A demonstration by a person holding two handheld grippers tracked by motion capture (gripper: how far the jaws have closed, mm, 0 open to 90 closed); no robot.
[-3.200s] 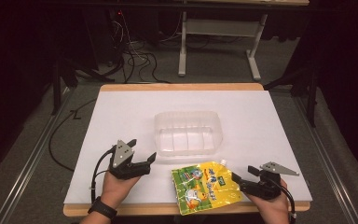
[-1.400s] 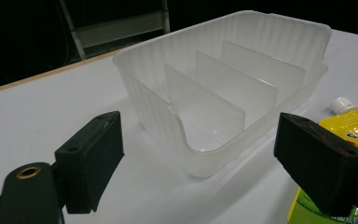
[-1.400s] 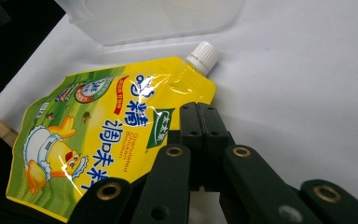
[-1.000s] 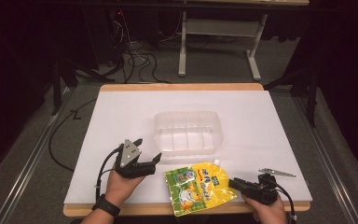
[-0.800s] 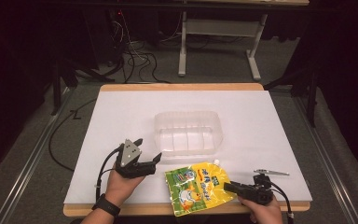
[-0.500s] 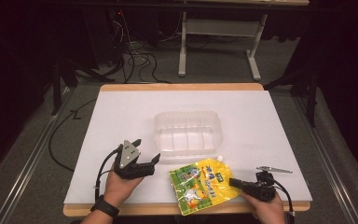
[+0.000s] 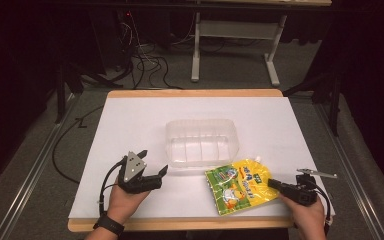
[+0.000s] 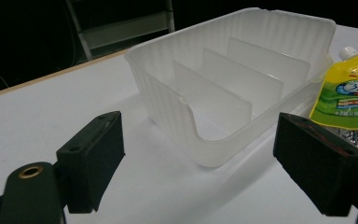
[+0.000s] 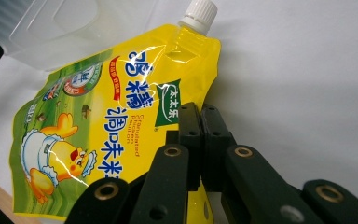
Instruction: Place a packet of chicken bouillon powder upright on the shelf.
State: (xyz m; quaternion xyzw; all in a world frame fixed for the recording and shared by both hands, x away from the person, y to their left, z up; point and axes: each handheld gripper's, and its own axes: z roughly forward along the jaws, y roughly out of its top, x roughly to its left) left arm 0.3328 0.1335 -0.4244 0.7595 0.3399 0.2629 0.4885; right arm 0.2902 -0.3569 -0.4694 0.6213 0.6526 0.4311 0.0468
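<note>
A: The right hand-held gripper has just clamped the yellow pouch by its edge, beside the clear bin.
B: Left hand-held gripper gapes empty; the pouch's lower edge seems hidden.

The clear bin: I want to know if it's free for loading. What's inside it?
The clear bin holds three upright translucent dividers and nothing else visible. The floor close behind its tall near wall is partly blurred by the frosted plastic.
</note>
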